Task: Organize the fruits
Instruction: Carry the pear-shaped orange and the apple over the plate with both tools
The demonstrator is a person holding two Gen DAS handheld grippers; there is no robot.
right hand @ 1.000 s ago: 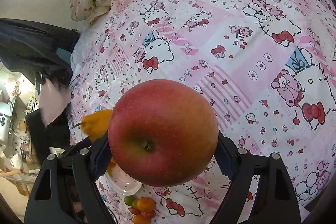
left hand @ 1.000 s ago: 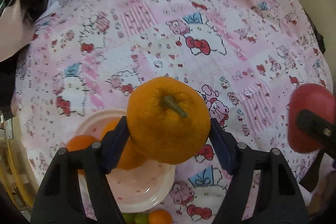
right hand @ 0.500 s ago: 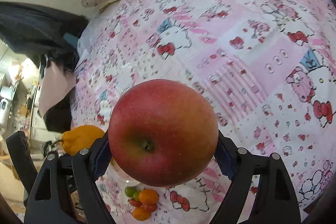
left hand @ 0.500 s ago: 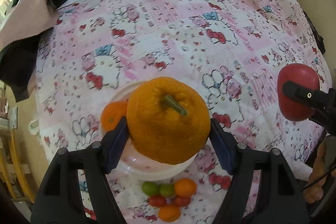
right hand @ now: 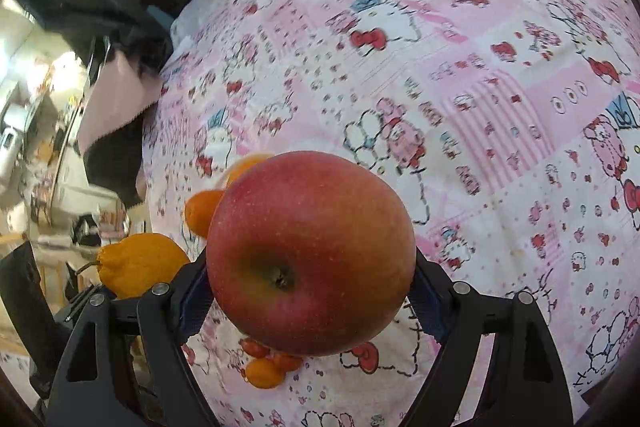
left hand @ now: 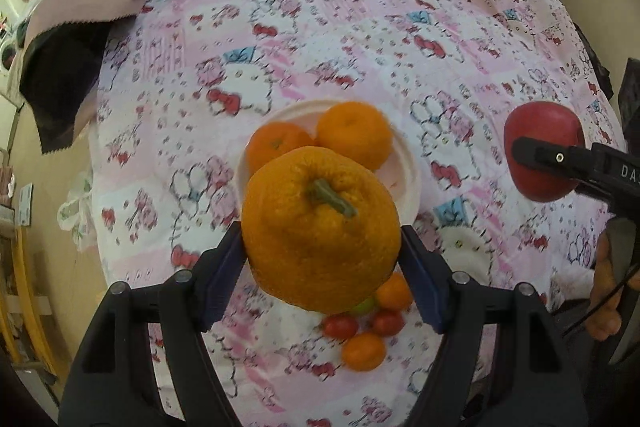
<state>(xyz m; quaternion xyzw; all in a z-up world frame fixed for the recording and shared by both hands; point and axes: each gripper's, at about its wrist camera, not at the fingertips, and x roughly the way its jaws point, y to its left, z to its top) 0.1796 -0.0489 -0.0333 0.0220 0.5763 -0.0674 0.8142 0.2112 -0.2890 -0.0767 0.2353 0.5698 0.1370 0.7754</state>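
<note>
Left gripper (left hand: pixel 320 259), black plastic arms with blue pads, clamped on a large bumpy-skinned citrus (left hand: pixel 320 227). The fruit is pear-shaped with a raised neck; its rind is coarse and pebbled, and a short green stem stub points toward the camera and slightly right, so the long axis runs roughly along the line of the fingers. It is held in the air above a shallow round white plate (left hand: pixel 408 183), smooth and glossy, which carries two smaller, finer-skinned mandarins (left hand: pixel 354 133) side by side at its far rim.

Just nearer than the plate, on the cloth, lies a tight cluster of small smooth round fruits (left hand: pixel 366 327): red, orange and one green, too blurred to name more closely.

Right gripper (right hand: pixel 312 291), of the same build, closed on a red apple (right hand: pixel 312 259). The skin is smooth, waxy and finely speckled, yellowing near the dark calyx pit, which faces the camera; the core axis lies along the fingers. The apple hangs clear of the cloth, well right of the plate.

The surface is a soft cotton bedsheet (left hand: pixel 360 27), pink-and-white patchwork printed with cartoon cats and red bows. White letters "DA", then cut off, show on the right gripper's arm in the left wrist view.
</note>
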